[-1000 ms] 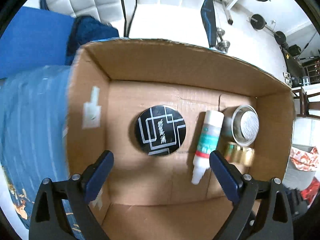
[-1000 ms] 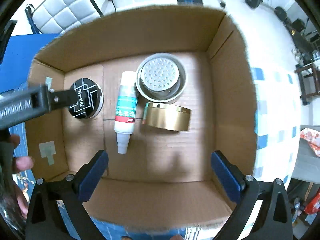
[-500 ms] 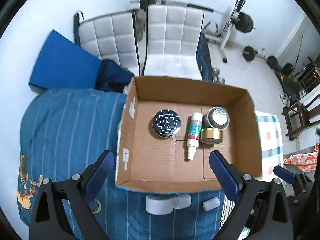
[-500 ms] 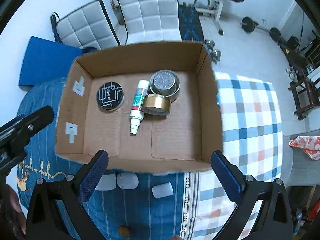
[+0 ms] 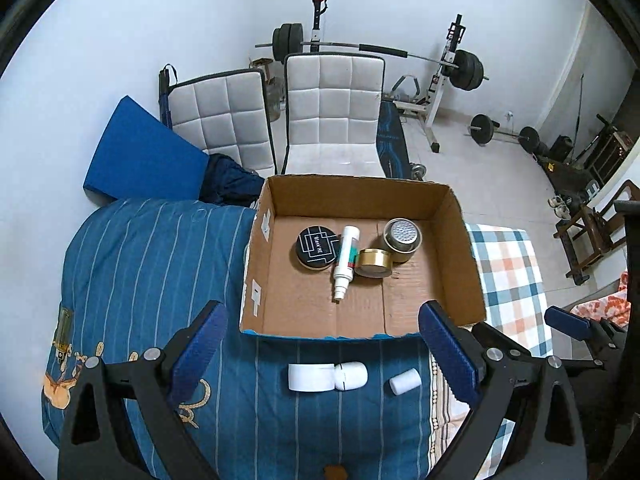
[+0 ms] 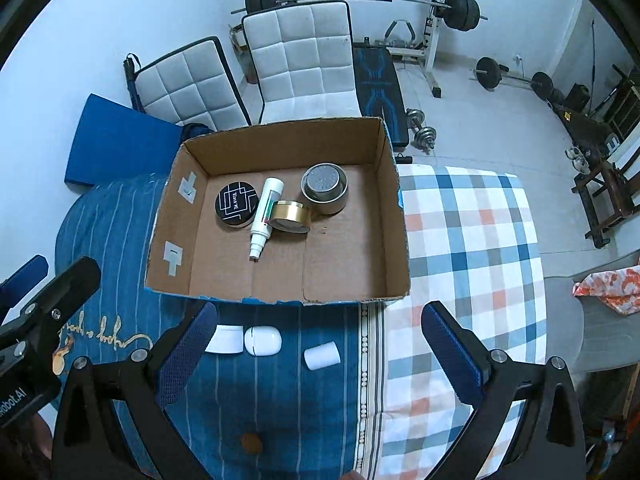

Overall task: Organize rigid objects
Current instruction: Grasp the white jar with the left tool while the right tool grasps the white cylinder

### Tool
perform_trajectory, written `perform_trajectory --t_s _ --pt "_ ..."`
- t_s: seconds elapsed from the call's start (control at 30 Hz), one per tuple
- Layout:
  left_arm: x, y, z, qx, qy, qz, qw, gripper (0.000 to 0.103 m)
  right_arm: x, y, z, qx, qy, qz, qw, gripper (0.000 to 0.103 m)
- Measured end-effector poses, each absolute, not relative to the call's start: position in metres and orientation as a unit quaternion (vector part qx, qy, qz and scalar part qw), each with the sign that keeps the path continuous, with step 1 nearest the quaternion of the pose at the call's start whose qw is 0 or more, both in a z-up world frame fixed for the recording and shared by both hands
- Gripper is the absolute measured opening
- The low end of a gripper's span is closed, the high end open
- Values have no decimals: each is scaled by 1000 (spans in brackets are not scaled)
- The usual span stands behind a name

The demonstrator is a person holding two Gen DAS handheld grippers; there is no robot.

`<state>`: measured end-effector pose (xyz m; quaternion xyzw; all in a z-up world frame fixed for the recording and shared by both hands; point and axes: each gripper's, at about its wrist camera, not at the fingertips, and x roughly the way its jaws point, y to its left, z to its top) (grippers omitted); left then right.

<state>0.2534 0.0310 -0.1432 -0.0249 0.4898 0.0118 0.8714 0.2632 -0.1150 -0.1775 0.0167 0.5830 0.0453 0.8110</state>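
Bed (image 5: 140, 264): blue striped cover, carries all items.
Box (image 5: 460, 216): open cardboard, at the bed's far edge; holds black tin (image 5: 317, 247), white tube (image 5: 346, 258), steel cup (image 5: 402, 234), gold tin (image 5: 374, 263), clustered toward its far wall.
White jar (image 5: 311, 377), on its side, touching white case (image 5: 351, 376); long axis crosswise; small cap (image 5: 405, 381) near, all before the box's near wall.
Left gripper (image 5: 320, 356): jaws apart, empty, jar directly between and below, likely nearer.
Right gripper (image 6: 316, 356): jaws apart, empty.

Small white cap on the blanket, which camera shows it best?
Right wrist view: the cap lies in the open between that tool's fingers, whole outline visible. The left wrist view shows it too, but close beside that tool's right finger.
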Motion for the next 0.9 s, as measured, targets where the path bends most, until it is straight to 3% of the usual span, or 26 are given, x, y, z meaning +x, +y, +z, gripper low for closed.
perform_trajectory --t_s 0.3,0.57,0.77,0.9 --pt "251 31 -156 -31 510 11 859 98 250 -119 -176 20 583 51 811 103" --pt "268 61 -263 -63 614 23 787 98 249 -132 -277 49 668 43 741 103" --pt "285 60 -345 -71 679 14 730 72 248 -132 -361 68 718 33 692 103" --pt "293 50 -381 -56 708 10 704 72 250 -123 -400 66 739 26 670 98"
